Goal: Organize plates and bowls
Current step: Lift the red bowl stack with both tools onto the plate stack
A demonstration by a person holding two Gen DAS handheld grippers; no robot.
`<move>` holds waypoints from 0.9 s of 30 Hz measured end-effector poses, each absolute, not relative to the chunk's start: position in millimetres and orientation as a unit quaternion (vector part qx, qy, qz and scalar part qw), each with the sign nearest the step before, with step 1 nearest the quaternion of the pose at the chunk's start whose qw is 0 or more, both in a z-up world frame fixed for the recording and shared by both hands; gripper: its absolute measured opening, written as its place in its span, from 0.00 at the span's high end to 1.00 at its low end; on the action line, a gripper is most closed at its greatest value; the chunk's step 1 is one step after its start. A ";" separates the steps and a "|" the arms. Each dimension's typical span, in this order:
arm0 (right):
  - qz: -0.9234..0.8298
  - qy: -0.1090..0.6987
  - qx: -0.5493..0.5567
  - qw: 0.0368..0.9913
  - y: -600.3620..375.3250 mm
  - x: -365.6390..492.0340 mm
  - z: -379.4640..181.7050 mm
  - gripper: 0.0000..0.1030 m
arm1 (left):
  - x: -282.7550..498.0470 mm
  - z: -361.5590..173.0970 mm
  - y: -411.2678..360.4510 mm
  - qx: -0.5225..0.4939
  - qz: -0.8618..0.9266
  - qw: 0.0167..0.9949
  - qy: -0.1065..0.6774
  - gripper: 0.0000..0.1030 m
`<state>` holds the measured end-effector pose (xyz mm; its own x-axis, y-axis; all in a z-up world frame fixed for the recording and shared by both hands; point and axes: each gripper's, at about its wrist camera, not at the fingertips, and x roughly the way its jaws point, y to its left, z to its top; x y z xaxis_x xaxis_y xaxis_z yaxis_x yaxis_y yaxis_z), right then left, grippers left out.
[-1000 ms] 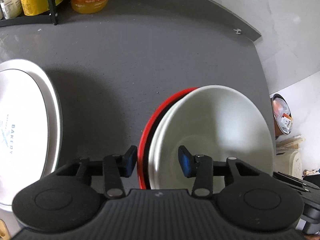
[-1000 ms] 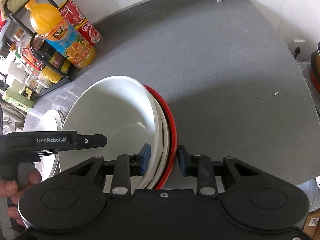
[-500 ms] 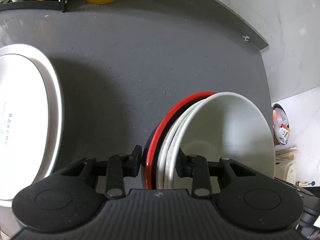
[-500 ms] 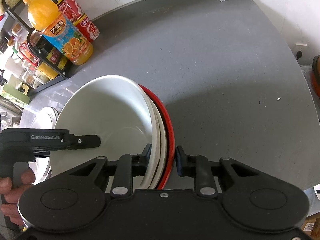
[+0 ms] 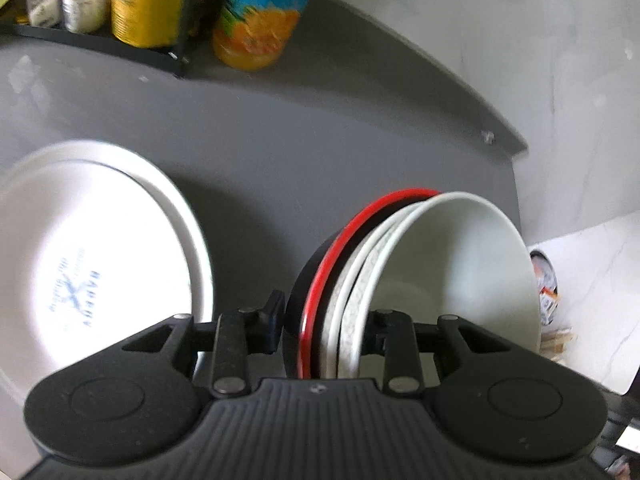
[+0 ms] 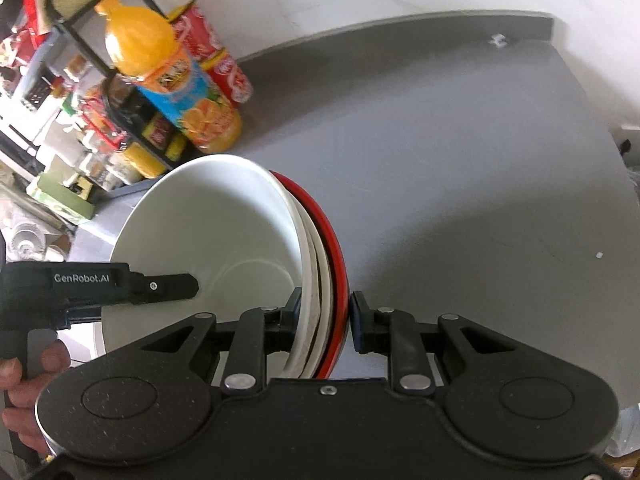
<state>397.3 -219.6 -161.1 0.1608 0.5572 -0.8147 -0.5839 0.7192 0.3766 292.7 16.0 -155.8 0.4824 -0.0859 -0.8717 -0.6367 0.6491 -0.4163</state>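
Note:
A stack of nested bowls [image 5: 452, 264] has a white bowl on top, more white bowls under it and a black bowl with a red rim [image 5: 344, 232] at the bottom. My left gripper [image 5: 326, 324] is shut on the stack's near rim, one finger on the black outer wall and one inside the white bowl. My right gripper [image 6: 326, 316] is shut on the opposite rim of the same stack [image 6: 208, 232], beside its red rim [image 6: 334, 248]. The left gripper body [image 6: 120, 284] reaches into the white bowl in the right wrist view, with a hand [image 6: 24, 380] holding it.
A large white plate with blue print [image 5: 92, 248] lies on the grey counter [image 5: 320, 128] left of the stack. An orange juice bottle [image 6: 176, 80], a red cola can [image 6: 224, 64] and a black rack of jars [image 5: 120, 8] stand at the back. The counter's right edge [image 6: 616, 184] drops off.
Both grippers closed their fingers onto the stack's rims. The views then swung up toward the back, bringing the juice bottle and rack closer; the stack stays fixed between the fingers.

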 end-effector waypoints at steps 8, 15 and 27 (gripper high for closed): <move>0.382 0.527 -0.007 0.759 -176.6 360.1 -141.4 0.78 | 261.7 -128.0 63.0 -0.364 0.172 0.785 0.471 0.70; 0.381 0.536 -0.006 0.753 -137.2 328.9 -142.8 0.78 | 230.0 -126.4 105.9 -0.363 0.171 0.784 0.474 0.70; 0.369 0.547 -0.021 0.751 -85.5 291.3 -152.2 0.78 | 190.8 -145.0 161.3 -0.379 0.162 0.775 0.479 0.70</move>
<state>291.3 -85.5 -152.2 0.1293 0.5321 -0.8368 -0.5780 0.7261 0.3724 190.8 161.3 -145.0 0.4879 -0.1127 -0.8656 -0.6141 0.6605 -0.4321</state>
